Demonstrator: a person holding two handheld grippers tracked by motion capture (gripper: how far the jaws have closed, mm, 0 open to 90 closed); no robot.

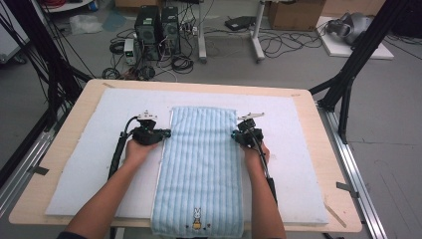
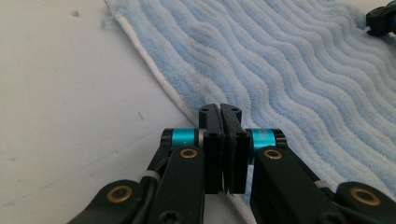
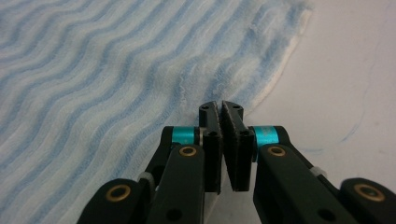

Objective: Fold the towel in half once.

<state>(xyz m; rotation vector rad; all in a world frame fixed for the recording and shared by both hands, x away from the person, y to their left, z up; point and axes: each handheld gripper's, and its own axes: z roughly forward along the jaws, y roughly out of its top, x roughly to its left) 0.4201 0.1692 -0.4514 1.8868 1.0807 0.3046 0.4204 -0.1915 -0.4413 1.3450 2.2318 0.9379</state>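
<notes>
We are pinching the towel (image 1: 201, 164), light blue with wavy stripes and a small rabbit picture (image 1: 197, 219), lying lengthwise on the white surface (image 1: 94, 149): left gripper (image 1: 164, 133) and right gripper (image 1: 235, 134) jaws clamping its long edges.

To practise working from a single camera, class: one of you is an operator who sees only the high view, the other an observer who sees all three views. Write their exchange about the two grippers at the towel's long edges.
Operator: From above I can't tell. Is the left gripper shut?
Observer: Yes. The left gripper has its jaws pressed together, with the tips right at the white hem of the towel.
Operator: And the right gripper?
Observer: The right gripper is shut too. A ridge of cloth bunches toward its tips, so it seems to be pinching the towel's edge.
</notes>
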